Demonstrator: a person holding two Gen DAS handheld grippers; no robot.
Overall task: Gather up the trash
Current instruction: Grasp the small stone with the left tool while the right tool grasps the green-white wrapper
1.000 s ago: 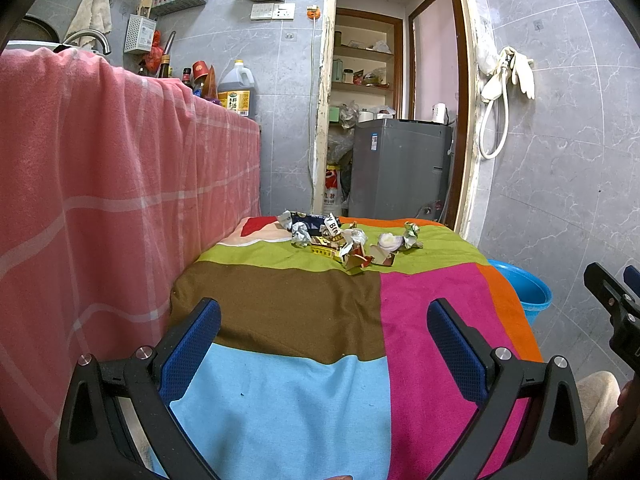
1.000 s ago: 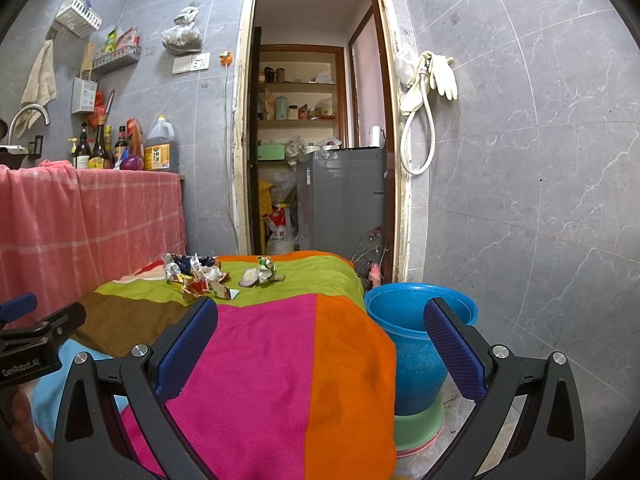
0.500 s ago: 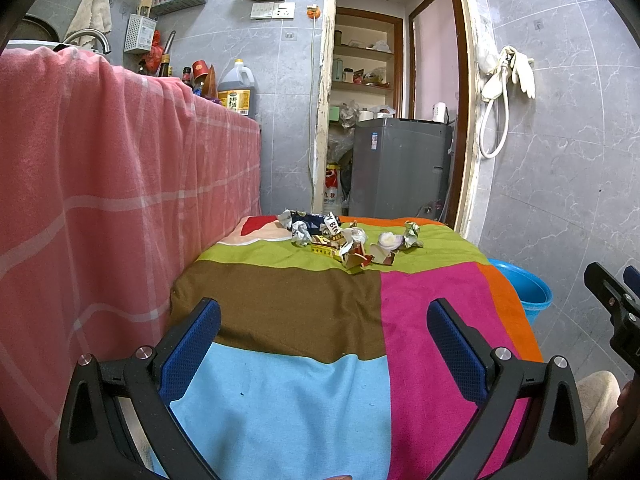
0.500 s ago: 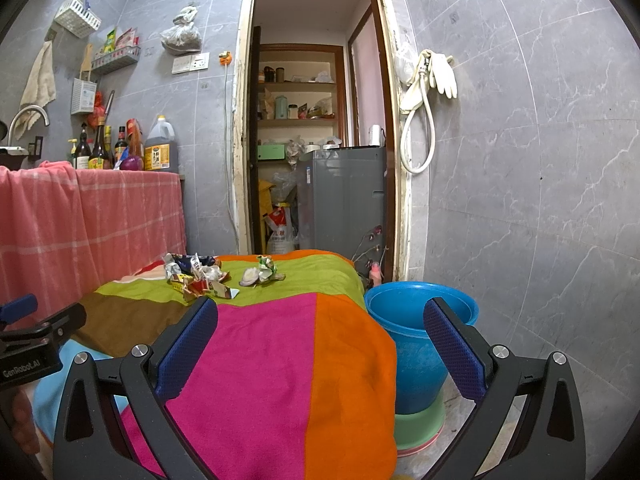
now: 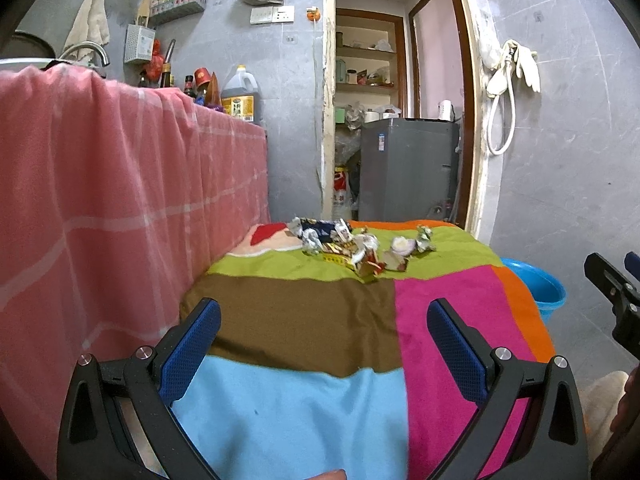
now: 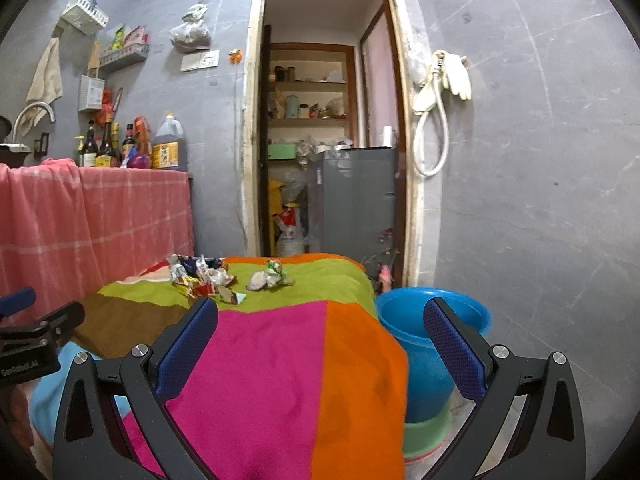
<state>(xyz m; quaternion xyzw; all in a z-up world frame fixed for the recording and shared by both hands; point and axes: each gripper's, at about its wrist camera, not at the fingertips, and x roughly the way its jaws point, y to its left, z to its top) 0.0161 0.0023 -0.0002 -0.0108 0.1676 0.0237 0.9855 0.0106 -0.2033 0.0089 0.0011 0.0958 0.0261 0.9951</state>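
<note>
Patchwork-covered surface (image 5: pixel 304 320): wrappers (image 5: pixel 352 246) lie well ahead of both released jaws, nothing grasped. Step judged: approach; next, reach forward, then bucket (image 6: pixel 432 320).

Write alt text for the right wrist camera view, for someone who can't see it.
The open, empty right claw hangs over a table under a multicolored patchwork cloth, with a pile of crumpled wrappers at the far end. A blue bucket stands on the floor to the right, before an open doorway.
</note>
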